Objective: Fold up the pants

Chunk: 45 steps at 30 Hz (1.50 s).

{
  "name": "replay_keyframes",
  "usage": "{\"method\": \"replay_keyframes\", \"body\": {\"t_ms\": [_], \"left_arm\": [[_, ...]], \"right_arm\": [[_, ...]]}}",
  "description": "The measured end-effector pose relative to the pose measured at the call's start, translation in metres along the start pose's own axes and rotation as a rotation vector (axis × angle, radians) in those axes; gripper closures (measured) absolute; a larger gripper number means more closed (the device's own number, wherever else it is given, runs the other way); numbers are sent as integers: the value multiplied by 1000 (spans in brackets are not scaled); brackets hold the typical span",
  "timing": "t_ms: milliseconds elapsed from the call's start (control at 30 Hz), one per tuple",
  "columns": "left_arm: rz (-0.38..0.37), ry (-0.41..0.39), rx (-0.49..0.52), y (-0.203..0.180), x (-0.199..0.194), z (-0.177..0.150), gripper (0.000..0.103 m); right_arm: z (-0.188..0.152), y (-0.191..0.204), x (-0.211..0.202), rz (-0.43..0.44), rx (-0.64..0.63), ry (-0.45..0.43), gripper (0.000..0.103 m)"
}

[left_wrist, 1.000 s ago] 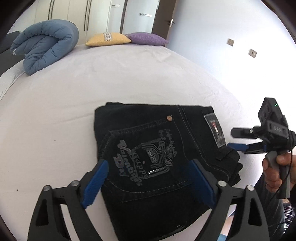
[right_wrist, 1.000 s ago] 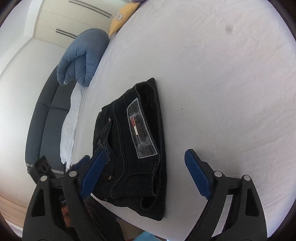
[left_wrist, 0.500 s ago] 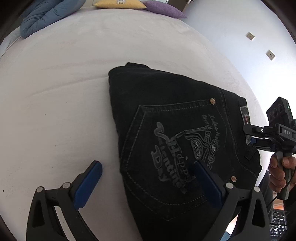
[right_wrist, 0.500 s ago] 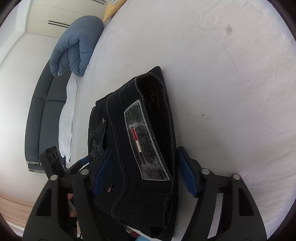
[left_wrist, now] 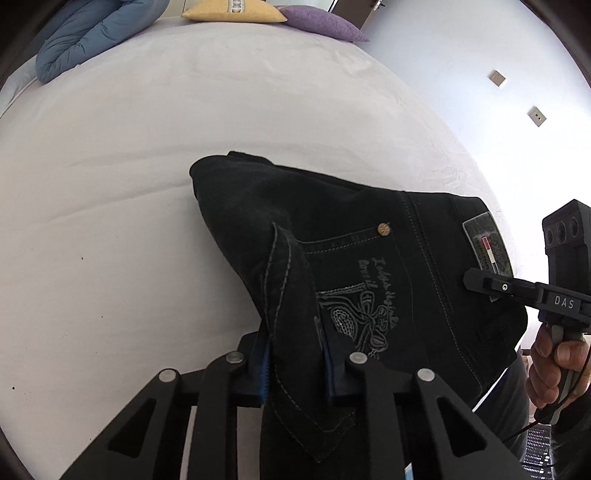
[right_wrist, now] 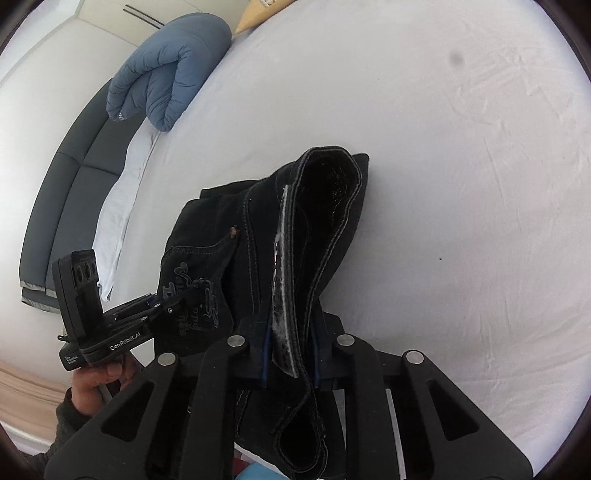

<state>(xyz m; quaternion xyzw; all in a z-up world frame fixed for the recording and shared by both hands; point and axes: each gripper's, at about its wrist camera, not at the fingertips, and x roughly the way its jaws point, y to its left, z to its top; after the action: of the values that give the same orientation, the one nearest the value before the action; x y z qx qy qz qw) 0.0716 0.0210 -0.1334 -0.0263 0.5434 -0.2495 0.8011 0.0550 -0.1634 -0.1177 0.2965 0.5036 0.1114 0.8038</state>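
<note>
Your left hand-held gripper is clamped on a bunched ridge of the black pants at the back pocket, its blue-padded fingers pressed in from both sides so the pocket's stitched edge stands up between them. Your right hand-held gripper pinches the waistband end of the same pants, with the grey leather patch caught between its pads and the open waistband rising above it. In the right wrist view your left hand wraps the grip from below; in the left wrist view your right hand does the same at the far edge. The folded pants sit near the close edge of a bed covered with a white sheet, partly lifted where you hold them. A rolled blue duvet lies at the far end, with a yellow pillow and a purple pillow beside it, and a dark sofa runs along the bed. The body of the left tool reads "GenRobot.AI", the right tool "DAS", and the pocket embroidery is in script too small to read
</note>
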Motion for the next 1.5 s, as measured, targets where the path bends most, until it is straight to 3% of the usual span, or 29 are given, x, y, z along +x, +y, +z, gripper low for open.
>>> {"method": "replay_keyframes", "body": {"t_ms": [167,333,567,733,900,1033,1100,1167,1200,1267,1300,1367,1433,1500], "left_arm": [[-13,-67,25,-16,-27,17,83],[-43,-155,22,-22,-49,61,83],[4,-160,21,-22,-8,115,78],[62,-116,-2,-1,39,115,78],[79,-115,-28,15,57,106,73],[93,-172,-26,10,38,94,72],[107,-215,6,-2,20,88,64],[107,-288,34,-14,-4,80,37],[117,-343,57,-23,-20,74,32],[165,-452,97,-40,-50,59,6],[189,-499,105,-47,-62,54,0],[233,-642,126,-63,-98,35,0],[320,-806,143,-84,-140,12,0],[432,-933,171,-108,-175,-10,0]], "right_arm": [[14,21,-27,28,-48,-54,89],[55,22,-60,60,-53,-130,89],[129,-14,-46,47,-28,-123,88],[142,-78,-6,-34,72,-58,85],[128,-129,2,98,195,-88,73],[129,-128,-9,82,189,-99,65],[125,-121,-25,36,176,-134,55],[115,-114,-48,-8,150,-184,54],[108,-106,-63,-33,126,-211,53],[89,-82,-96,-115,44,-274,53],[80,-64,-113,-161,-12,-322,53],[59,-26,-145,-251,-118,-433,53],[35,20,-179,-340,-233,-571,43],[8,54,-213,-413,-317,-714,16]]}}
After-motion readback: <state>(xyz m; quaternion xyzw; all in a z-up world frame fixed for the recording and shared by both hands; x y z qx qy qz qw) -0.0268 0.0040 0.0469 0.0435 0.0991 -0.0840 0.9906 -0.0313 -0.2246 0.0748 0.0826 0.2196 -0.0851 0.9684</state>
